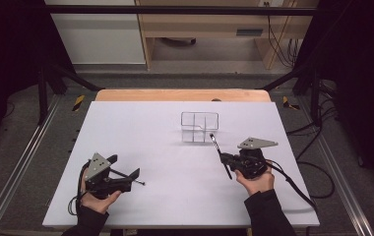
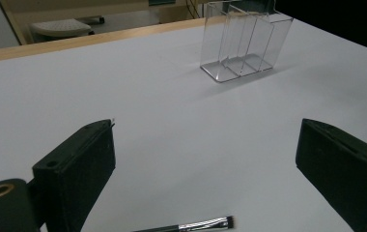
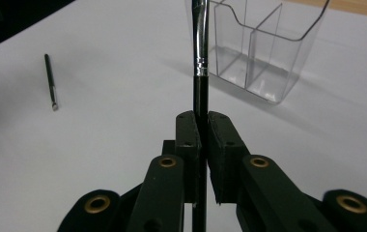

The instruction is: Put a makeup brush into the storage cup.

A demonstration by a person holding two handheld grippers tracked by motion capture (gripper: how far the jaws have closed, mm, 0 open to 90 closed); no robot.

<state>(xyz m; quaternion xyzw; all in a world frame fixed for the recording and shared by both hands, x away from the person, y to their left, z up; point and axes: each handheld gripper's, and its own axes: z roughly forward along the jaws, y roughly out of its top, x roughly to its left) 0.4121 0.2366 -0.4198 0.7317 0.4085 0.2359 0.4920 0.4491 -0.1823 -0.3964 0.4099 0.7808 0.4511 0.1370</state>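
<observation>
- The white table (image 1: 175, 162) carries a clear acrylic organizer (image 1: 200, 127) with several compartments, standing upright at about 12 o'clock from the table's middle, toward the far edge.
- The right gripper (image 1: 228, 161), at about 4 o'clock from the organizer, has its jaws clamped together on a black-handled brush (image 1: 220, 156). The brush's silver-banded end points toward the organizer and lies just short of its near corner.
- The left gripper (image 1: 126, 180), well away at about 8 o'clock from the organizer, has its jaws wide apart and holds nothing. A second brush (image 1: 126, 177) lies on the table by it.
- The step in hand looks like dropping the held brush into a compartment. To do it well, I would lift it above the rim, tip the brush nearer upright, centre it over one cell between the dividers, and only then ease the grip, so the light organizer is not knocked over.
- The right gripper view shows the grip closely: the pads (image 3: 191, 140) pinch the handle partway along, with the ferrule ahead and the organizer (image 3: 263, 53) at 1 o'clock. It also shows the second brush (image 3: 50, 81) lying free at 10 o'clock.
- The left gripper view shows that brush's silver ferrule (image 2: 203, 224) just below and between the open jaws, a closeness the high view leaves unclear.
</observation>
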